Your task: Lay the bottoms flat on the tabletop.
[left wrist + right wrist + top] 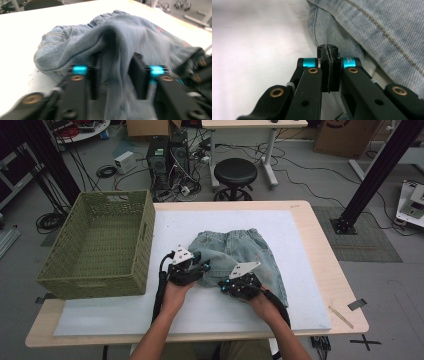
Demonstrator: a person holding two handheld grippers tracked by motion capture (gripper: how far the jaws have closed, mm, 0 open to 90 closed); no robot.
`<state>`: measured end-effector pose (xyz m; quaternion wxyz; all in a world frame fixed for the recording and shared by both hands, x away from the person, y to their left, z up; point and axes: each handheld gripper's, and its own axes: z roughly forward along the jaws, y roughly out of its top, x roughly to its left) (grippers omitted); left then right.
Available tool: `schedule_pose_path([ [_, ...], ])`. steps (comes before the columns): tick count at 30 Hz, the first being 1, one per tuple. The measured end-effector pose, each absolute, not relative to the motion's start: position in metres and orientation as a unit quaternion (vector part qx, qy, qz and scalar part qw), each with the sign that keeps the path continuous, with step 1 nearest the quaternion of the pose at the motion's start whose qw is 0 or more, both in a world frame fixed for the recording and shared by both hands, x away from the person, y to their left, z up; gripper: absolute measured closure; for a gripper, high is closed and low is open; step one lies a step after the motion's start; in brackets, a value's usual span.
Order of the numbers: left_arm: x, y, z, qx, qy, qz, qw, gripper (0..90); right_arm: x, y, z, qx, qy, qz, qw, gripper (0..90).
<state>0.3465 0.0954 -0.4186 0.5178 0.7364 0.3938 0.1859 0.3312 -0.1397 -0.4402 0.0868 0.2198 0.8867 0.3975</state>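
Observation:
A pair of light blue denim shorts (235,247) lies crumpled on the white mat (295,300) at mid-table. My left gripper (202,265) is at the shorts' near left side. In the left gripper view its jaws (116,72) stand apart, with a loose fold of the denim (120,35) draped between them and not pinched. My right gripper (223,283) sits at the near edge of the shorts. In the right gripper view it (329,51) is shut on a thin stitched hem of the denim (374,30).
A green woven basket (100,245) stands empty on the table's left side, close to my left hand. The wooden table edge (345,290) runs along the right. A black stool (235,172) and cables are on the floor behind the table.

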Motion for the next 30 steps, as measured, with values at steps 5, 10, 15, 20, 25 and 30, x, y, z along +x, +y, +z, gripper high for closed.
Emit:
schedule_pose_path([
  [5,0.344,0.096,-0.418,0.743,0.387,0.178,0.516,52.0,0.318,-0.139,-0.433,0.166,0.887,0.43,0.012,90.0],
  [10,0.34,0.098,-0.421,0.749,0.387,0.173,0.509,52.3,0.312,-0.139,-0.432,0.169,0.887,0.429,0.024,86.1],
  [15,0.331,0.101,-0.425,0.772,0.368,0.191,0.482,85.1,0.311,-0.169,-0.427,0.247,0.847,0.463,0.089,71.3],
  [20,0.331,0.107,-0.422,0.758,0.386,0.222,0.477,85.9,0.302,-0.193,-0.423,0.248,0.857,0.435,0.124,67.9],
  [25,0.332,0.112,-0.422,0.75,0.401,0.258,0.459,86.2,0.299,-0.207,-0.435,0.256,0.881,0.353,0.185,65.5],
  [30,0.332,0.11,-0.425,0.748,0.402,0.248,0.466,82.4,0.304,-0.22,-0.444,0.29,0.869,0.36,0.174,58.7],
])
